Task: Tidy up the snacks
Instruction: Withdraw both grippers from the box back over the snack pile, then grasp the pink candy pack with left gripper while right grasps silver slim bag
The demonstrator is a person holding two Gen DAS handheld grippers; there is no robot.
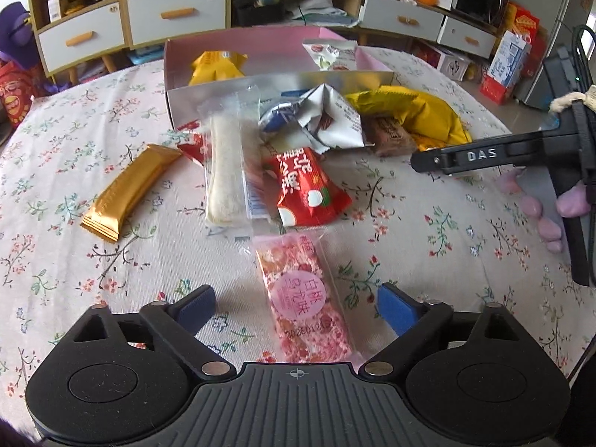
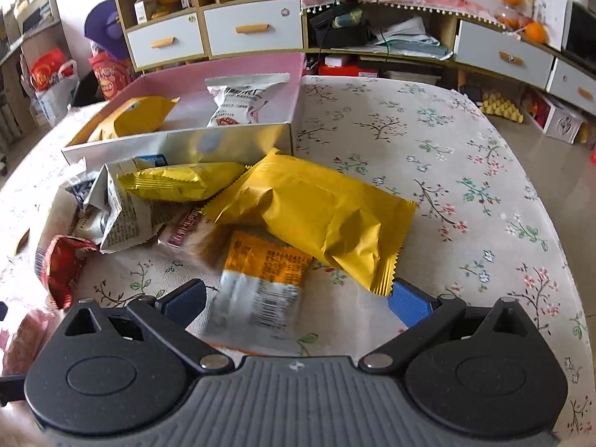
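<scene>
A pink-lined box (image 1: 260, 46) stands at the back of the table and holds a yellow pack (image 1: 216, 65) and a white pack (image 1: 329, 54). Loose snacks lie in front of it. My left gripper (image 1: 296, 311) is open, with a pink snack pack (image 1: 305, 298) lying between its fingers. A red pack (image 1: 309, 190), a clear-wrapped white roll (image 1: 225, 171) and a gold bar (image 1: 130, 192) lie beyond. My right gripper (image 2: 296, 301) is open over an orange-and-silver pack (image 2: 264, 283), beside a large yellow pack (image 2: 316, 216). The box shows there too (image 2: 178, 141).
The table wears a floral cloth (image 1: 428, 260). The right gripper's black body (image 1: 521, 152) reaches in from the right in the left wrist view. Cabinets with drawers (image 2: 253, 29) stand behind the table. The cloth to the right (image 2: 465, 186) carries no snacks.
</scene>
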